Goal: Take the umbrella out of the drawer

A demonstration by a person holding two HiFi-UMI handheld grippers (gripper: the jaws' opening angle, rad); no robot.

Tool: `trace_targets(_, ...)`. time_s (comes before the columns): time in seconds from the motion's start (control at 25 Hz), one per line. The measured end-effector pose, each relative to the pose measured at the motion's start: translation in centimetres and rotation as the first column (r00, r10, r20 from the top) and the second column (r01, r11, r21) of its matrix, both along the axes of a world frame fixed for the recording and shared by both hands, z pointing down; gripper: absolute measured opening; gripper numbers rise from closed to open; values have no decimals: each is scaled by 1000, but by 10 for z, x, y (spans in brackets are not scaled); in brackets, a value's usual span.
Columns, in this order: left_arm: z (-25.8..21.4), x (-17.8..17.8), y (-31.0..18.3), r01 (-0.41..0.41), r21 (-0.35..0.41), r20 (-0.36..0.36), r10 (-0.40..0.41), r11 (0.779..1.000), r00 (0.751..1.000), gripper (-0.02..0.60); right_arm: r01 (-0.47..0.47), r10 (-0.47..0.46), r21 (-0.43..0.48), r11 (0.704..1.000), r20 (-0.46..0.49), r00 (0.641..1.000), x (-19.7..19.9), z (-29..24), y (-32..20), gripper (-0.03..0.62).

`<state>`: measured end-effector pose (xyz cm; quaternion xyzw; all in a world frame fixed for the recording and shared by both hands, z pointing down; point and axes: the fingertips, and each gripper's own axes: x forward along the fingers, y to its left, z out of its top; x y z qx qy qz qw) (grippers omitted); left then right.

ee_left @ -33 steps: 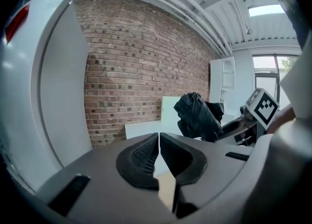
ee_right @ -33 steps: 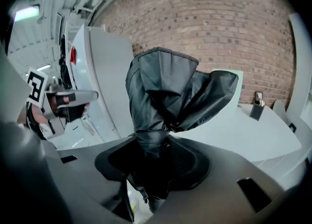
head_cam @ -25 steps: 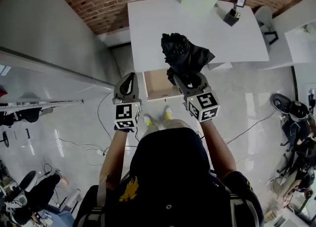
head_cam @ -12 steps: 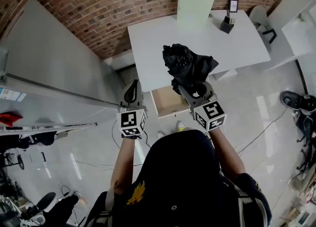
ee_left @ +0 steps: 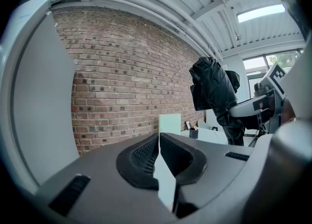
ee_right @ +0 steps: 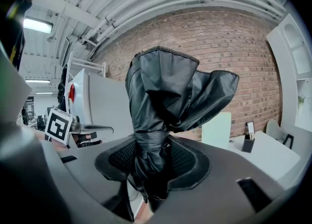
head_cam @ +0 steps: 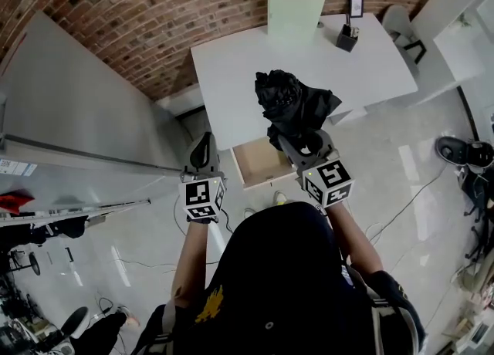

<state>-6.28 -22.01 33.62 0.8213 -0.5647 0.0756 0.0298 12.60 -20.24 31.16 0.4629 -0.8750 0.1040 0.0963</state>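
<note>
A black folded umbrella [head_cam: 293, 106] stands upright above the table's front edge, its loose canopy bunched at the top. My right gripper [head_cam: 299, 142] is shut on the umbrella's [ee_right: 165, 96] lower wrapped part, with fabric filling the gap between the pads. Just below it, under the white table [head_cam: 231, 76], the wooden drawer [head_cam: 258, 164] is pulled out and looks empty. My left gripper [head_cam: 203, 150] hovers to the left of the drawer, holding nothing. Its pads [ee_left: 146, 152] meet at the tips. In the left gripper view the umbrella [ee_left: 214, 91] shows at the right.
On the table's far side are a pale green board [head_cam: 295, 10], a black pen holder [head_cam: 346, 37] and a small frame [head_cam: 355, 6]. A white chair [head_cam: 397, 21] stands at the right, and a grey partition [head_cam: 69, 99] at the left. Behind is a brick wall [head_cam: 154, 6]. Cables lie on the floor.
Both grippers have risen a little, the right one carrying the umbrella up with it. The grip on the umbrella is the same, and the drawer stays pulled out.
</note>
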Motion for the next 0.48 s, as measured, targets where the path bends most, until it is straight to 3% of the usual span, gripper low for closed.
trace_targets(0.48, 1, 4, -7, -11, -18, 26, 12, 1000, 1000, 23, 17, -17, -13, 1000, 6, 1000, -2, -1, -12, 207)
